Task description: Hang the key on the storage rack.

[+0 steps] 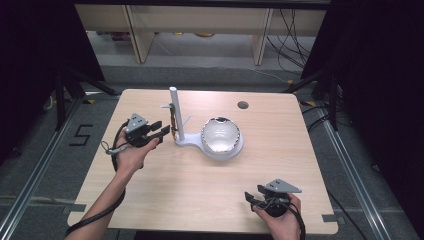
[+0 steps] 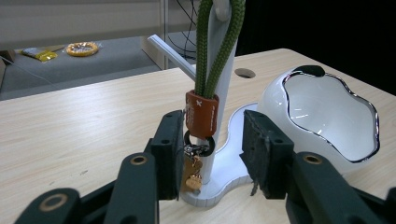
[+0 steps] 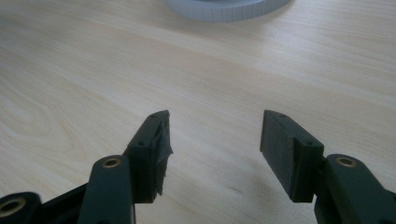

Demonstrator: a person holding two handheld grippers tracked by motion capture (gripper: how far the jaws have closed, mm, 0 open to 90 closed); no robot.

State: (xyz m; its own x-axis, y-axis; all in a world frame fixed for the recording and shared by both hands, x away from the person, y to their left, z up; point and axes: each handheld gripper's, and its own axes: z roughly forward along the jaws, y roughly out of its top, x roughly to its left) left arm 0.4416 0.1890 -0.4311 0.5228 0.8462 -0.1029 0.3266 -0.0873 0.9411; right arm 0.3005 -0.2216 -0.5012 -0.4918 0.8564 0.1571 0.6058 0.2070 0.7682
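Item: left gripper, jaws apart, bracketing the brown leather tab of the green cord keychain, which hangs on the white post stand.

I'd close squarely on the tab, above the brass charms, then lift straight up.

White glossy bowl: beside the post.

Right gripper: jaws apart, over bare wooden table.

At frame centre on your pale wooden table you see the white stand with upright post; the glossy white bowl sits on its base, right of the post. The green cord keychain hangs on the post's left.
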